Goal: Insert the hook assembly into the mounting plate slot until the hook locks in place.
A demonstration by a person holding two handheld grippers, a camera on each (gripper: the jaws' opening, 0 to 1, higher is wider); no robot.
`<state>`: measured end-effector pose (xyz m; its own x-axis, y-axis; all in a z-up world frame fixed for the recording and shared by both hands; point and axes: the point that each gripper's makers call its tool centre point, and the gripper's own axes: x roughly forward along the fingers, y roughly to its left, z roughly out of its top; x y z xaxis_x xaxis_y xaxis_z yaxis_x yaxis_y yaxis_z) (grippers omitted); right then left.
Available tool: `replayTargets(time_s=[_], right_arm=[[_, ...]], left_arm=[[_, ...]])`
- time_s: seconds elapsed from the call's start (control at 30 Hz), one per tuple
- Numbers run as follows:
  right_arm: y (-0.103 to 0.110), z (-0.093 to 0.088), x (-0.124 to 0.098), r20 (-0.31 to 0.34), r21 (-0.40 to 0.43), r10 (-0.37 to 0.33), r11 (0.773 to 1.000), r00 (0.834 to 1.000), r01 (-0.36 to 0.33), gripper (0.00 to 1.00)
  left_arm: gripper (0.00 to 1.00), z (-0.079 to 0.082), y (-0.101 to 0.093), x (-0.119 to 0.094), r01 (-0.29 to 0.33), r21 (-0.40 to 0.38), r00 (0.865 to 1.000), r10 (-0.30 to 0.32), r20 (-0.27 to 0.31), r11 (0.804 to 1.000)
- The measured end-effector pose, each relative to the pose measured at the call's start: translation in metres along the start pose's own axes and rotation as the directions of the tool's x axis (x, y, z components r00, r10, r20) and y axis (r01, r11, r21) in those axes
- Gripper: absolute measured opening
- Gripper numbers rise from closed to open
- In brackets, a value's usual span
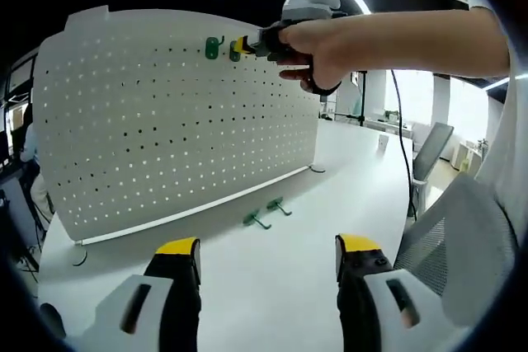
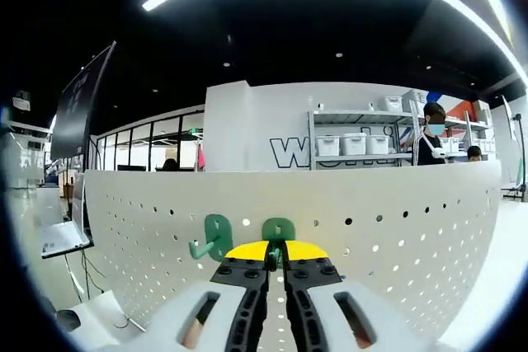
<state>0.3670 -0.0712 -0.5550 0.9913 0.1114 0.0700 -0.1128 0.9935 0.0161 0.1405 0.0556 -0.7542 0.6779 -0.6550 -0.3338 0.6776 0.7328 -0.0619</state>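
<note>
Right tool [image 2: 276, 255] pinching green hook [image 2: 279, 230] against pegboard [image 2: 396, 228]

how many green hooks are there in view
4: one mounted hook near the pegboard top, one gripped hook beside it in the right tongs, two loose hooks on the table.

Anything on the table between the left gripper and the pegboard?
Yes: in the left gripper view, two loose green hooks lie on the white table between the open left gripper and the pegboard.
</note>
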Motion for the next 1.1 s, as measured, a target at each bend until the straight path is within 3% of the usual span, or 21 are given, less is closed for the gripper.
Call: replayTargets(time_s=[0.63, 0.8, 0.9, 1.1], right_arm=[[0.000, 0.000, -0.004, -0.006, -0.010, 0.024, 1.000, 1.000, -0.024, 0.04], [0.008, 0.000, -0.005, -0.005, -0.030, 0.085, 0.996, 0.996, -0.085, 0.12], [0.013, -0.002, -0.010, -0.015, -0.089, 0.127, 0.988, 0.992, -0.127, 0.18], [0.014, -0.010, -0.017, -0.041, -0.117, 0.164, 0.979, 0.986, -0.168, 0.32]], left_arm=[[0.67, 0.002, 0.000, -0.001, 0.004, -0.005, 1.000, -0.004, 0.010, 1.000], [0.67, 0.003, -0.003, -0.001, 0.013, 0.003, 1.000, -0.013, 0.011, 1.000], [0.67, 0.004, -0.003, -0.001, 0.013, 0.003, 1.000, -0.013, 0.010, 1.000], [0.67, 0.004, -0.004, -0.001, 0.016, 0.008, 1.000, -0.016, 0.010, 1.000]])
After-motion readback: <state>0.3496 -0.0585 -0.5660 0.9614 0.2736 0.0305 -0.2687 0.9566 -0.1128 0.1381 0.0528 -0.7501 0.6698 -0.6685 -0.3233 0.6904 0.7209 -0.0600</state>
